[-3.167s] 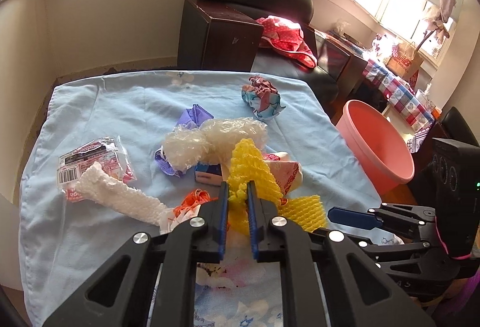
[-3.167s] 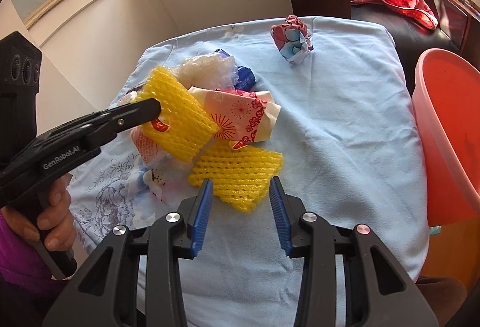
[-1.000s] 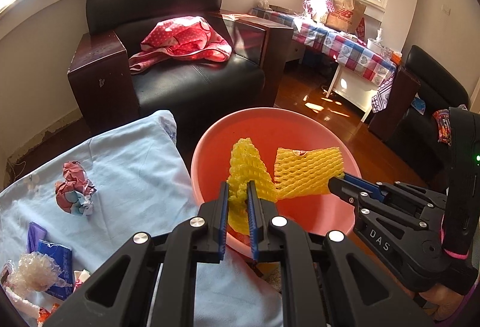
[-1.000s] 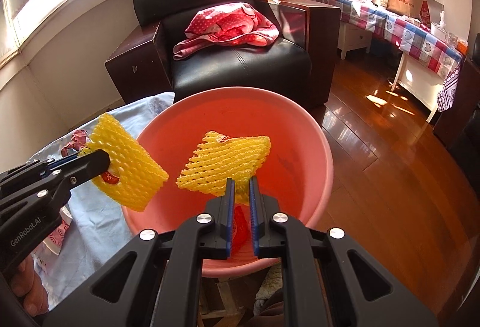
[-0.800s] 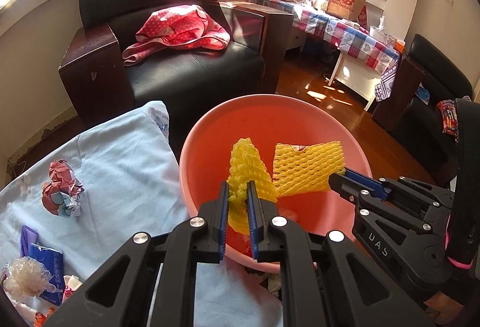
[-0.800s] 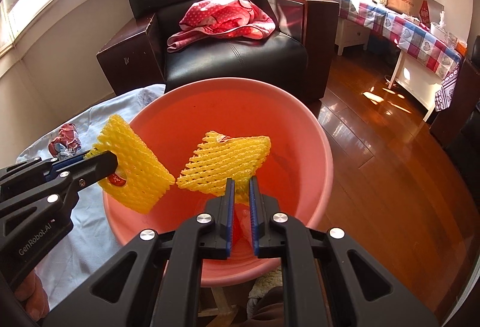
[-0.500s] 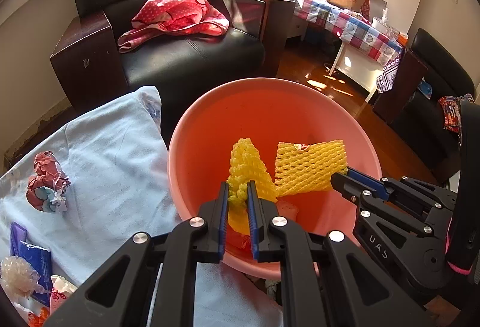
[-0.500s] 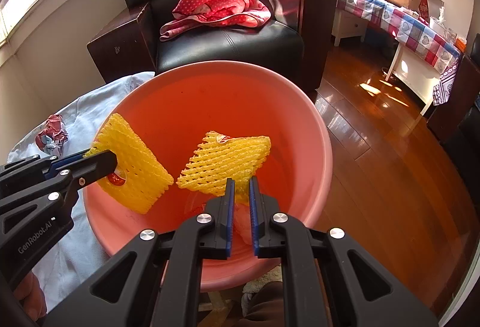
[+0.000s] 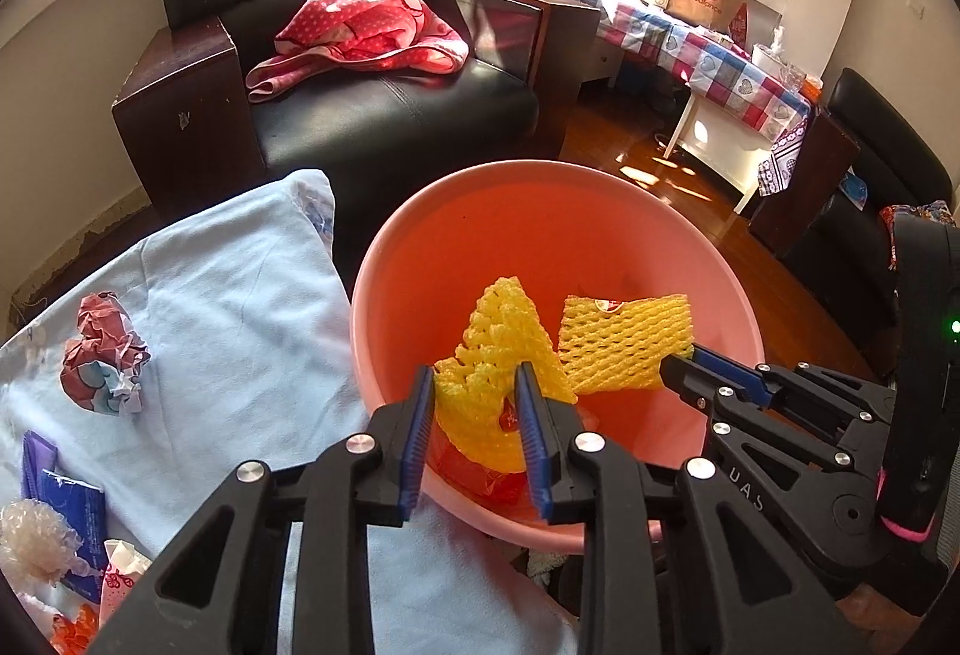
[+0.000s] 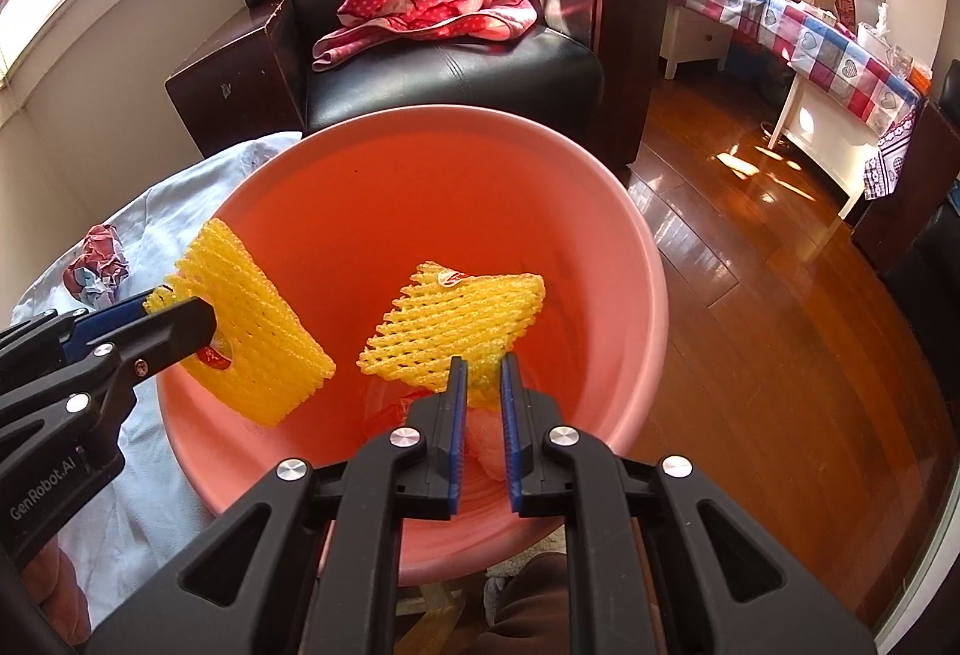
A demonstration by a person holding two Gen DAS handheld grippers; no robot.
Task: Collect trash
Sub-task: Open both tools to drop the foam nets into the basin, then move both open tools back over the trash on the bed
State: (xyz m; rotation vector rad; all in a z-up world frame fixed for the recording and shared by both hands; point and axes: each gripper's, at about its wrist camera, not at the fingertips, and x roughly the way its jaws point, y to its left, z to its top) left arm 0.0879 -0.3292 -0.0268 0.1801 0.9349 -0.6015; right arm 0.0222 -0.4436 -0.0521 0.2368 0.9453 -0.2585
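We've got both grippers over the round salmon-pink plastic basin (image 9: 672, 235), each w/ a piece of yellow foam fruit netting. The left gripper (image 9: 474, 409) has just been opening: its blue pads now stand apart, and the folded yellow foam net (image 9: 498, 349) sits loosely between them, prob. about to drop, though in the right wrist view it looks caught at one corner by a fingertip. The right gripper (image 10: 478, 385) is pressed nearly together, pinching the flat yellow foam net sheet (image 10: 462, 319) by its lower corner, above the basin's inside.

Some reddish and pale scraps already lie at the basin bottom, so part of the job looks done. Left to do, as we judge it: let go of both nets, then go back to the light-blue cloth-covered table (image 9: 240, 295) for the crumpled red-and-blue paper ball (image 9: 105, 349), the blue packet (image 9: 66, 493), the clear crinkled plastic wad (image 9: 33, 535) & other bits at the edge. Roughly midway, we'd say.
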